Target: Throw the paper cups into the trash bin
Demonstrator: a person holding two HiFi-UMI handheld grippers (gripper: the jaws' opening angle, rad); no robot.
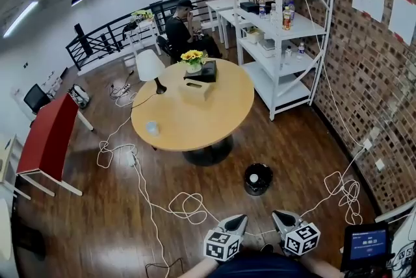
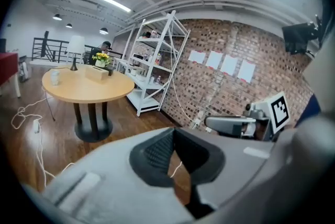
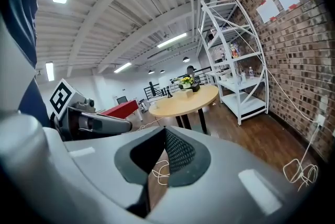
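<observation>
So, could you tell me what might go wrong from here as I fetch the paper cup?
White cables loop across the floor between you and the table: a trip or snag risk. The paper cup sits near the table's edge, so a clumsy nudge might knock it off.

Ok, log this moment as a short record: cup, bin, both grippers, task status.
paper cup: on the round table, near its edge at the head view's left
trash bin: black, on the floor on the near side of the table; something white inside, too small to identify
left gripper: jaws together, nothing between them, far from the table
right gripper: jaws together, nothing between them, beside the left one
task status: cup on the table not yet picked up
</observation>
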